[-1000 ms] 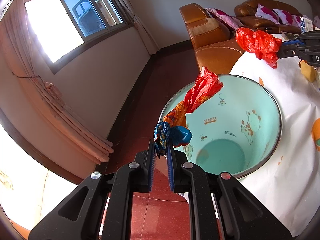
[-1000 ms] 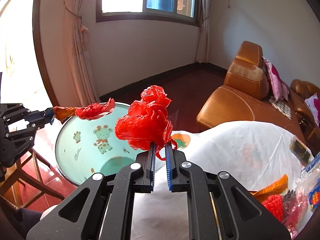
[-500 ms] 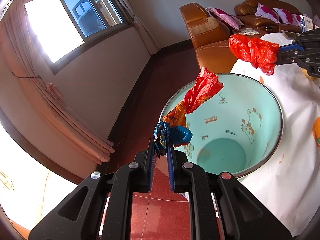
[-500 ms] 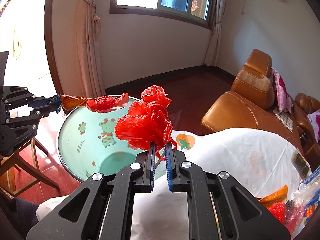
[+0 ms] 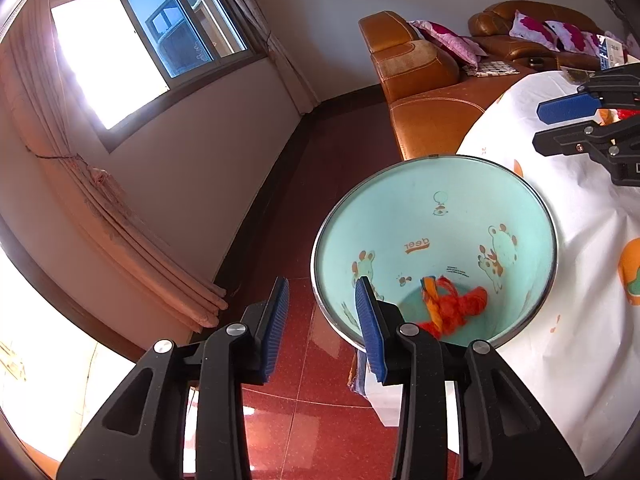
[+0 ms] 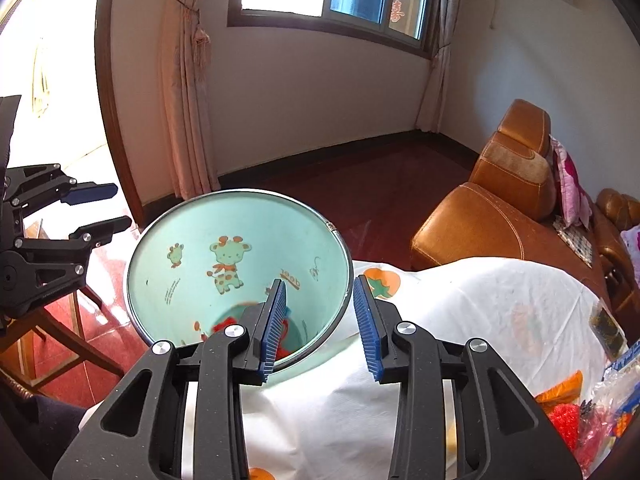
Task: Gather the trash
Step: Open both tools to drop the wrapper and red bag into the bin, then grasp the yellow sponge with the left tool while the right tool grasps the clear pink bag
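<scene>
My right claw (image 6: 320, 320) and left claw (image 5: 322, 328) gape empty; the remaining crumpled red plastic wrappers (image 6: 568, 424) lie on the white-clothed worktop (image 6: 480, 312), nearest my right.

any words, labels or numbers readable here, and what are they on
"deer": orange word on the inner wall of the bin, seen upside down from both wrists.
Small black print on the bin wall: too small to read.
Red character on the window: too blurred to read.
Blue packets on the table: print too small to read.
</scene>
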Available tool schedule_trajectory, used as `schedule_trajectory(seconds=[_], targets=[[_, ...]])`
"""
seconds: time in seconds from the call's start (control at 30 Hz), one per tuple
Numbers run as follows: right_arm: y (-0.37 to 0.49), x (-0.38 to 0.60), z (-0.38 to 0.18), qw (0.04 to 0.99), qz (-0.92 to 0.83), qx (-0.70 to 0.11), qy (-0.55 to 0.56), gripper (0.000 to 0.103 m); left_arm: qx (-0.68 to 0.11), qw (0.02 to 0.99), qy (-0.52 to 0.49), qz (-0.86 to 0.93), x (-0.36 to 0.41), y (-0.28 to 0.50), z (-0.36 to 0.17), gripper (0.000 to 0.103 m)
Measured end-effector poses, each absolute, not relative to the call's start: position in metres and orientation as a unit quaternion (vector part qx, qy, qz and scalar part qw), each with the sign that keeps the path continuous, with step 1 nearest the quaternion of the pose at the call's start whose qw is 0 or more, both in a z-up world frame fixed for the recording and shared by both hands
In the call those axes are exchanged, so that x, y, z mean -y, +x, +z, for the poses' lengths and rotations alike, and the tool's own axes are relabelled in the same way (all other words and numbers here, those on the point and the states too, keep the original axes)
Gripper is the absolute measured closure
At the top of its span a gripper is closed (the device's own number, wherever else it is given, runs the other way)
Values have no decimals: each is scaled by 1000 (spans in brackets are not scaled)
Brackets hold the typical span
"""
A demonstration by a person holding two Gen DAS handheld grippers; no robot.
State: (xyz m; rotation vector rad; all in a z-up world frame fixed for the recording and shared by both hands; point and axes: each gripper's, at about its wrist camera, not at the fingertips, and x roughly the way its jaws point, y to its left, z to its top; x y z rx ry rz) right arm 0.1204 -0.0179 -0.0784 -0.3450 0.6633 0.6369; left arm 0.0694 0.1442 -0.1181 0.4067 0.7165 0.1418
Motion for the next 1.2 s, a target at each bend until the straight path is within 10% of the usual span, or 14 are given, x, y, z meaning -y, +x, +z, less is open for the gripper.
schedule_trajectory(seconds=[0.67, 1.2], targets=[[61, 169, -10, 946, 128, -291, -64, 53, -342, 917, 204, -10, -87, 63, -111, 53], [-1, 334, -86, 941, -47, -332, 39, 46, -326, 917, 193, -127, 59, 102, -107, 51]])
